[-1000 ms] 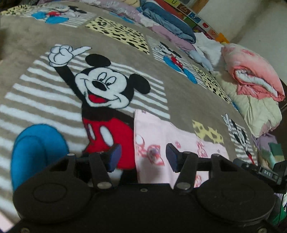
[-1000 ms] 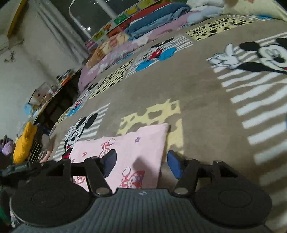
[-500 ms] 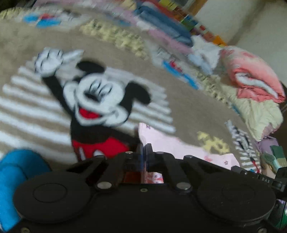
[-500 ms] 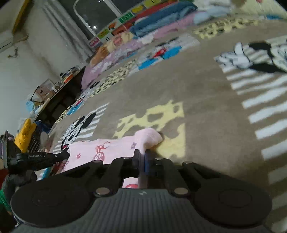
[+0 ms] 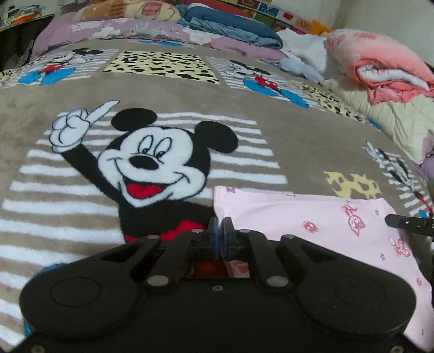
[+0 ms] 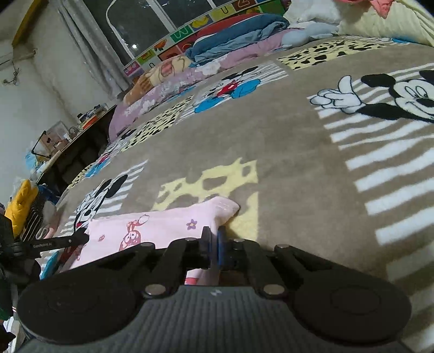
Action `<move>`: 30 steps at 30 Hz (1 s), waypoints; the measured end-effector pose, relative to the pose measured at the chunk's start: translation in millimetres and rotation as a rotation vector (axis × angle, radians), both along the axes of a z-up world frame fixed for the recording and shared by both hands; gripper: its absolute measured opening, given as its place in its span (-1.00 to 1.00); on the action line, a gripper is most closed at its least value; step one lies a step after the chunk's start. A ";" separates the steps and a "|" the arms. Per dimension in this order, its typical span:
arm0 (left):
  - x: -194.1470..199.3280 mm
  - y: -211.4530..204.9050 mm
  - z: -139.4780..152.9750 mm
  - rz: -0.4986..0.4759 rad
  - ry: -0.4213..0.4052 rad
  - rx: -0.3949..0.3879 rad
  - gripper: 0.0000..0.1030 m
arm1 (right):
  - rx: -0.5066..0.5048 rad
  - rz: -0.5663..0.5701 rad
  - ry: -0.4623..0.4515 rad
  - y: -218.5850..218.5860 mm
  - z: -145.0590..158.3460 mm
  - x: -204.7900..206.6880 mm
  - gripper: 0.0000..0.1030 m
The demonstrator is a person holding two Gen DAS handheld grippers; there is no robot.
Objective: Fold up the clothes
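Note:
A pink garment (image 5: 312,217) with small cartoon prints lies flat on a taupe Mickey Mouse blanket (image 5: 284,108). In the left wrist view my left gripper (image 5: 220,230) sits at the garment's near left corner. Its blue pads are nearly together, pinching the cloth edge, and the jaws are opening slightly. The right gripper's tip (image 5: 404,223) shows at the garment's right edge. In the right wrist view my right gripper (image 6: 213,241) is shut on the pink garment (image 6: 152,225) at its near right corner, which bunches up above the pads. The left gripper's finger (image 6: 65,241) pokes in at the far left.
Folded quilts and bedding (image 5: 233,24) are stacked along the blanket's far side, with a rolled pink comforter (image 5: 379,68) at the right. A window (image 6: 152,24) and a cluttered desk (image 6: 73,130) stand beyond the bed. Yellow and striped clothes (image 6: 24,206) lie at the left.
Both grippers went from open over the garment's near corners to shut on the cloth. The left gripper rolled and shifted, so the blanket now looks squarer; the right corner has bunched upward.

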State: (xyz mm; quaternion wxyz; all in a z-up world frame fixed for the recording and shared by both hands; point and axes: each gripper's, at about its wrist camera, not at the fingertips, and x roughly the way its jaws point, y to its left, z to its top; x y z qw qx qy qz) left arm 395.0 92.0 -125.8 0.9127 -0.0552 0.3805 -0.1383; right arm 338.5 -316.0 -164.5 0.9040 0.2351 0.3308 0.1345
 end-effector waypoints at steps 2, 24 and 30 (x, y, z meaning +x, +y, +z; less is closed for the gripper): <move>-8.0 3.5 9.4 0.027 -0.023 0.023 -0.67 | 0.000 -0.008 0.001 -0.3 2.0 0.0 -0.84; -216.2 -31.0 -4.5 0.094 -0.132 0.080 -0.67 | -0.360 0.195 -0.101 72.4 23.6 -155.6 -0.72; -265.3 -34.0 7.9 0.088 -0.227 0.058 -0.67 | -0.437 0.138 -0.212 74.4 46.7 -204.8 -0.59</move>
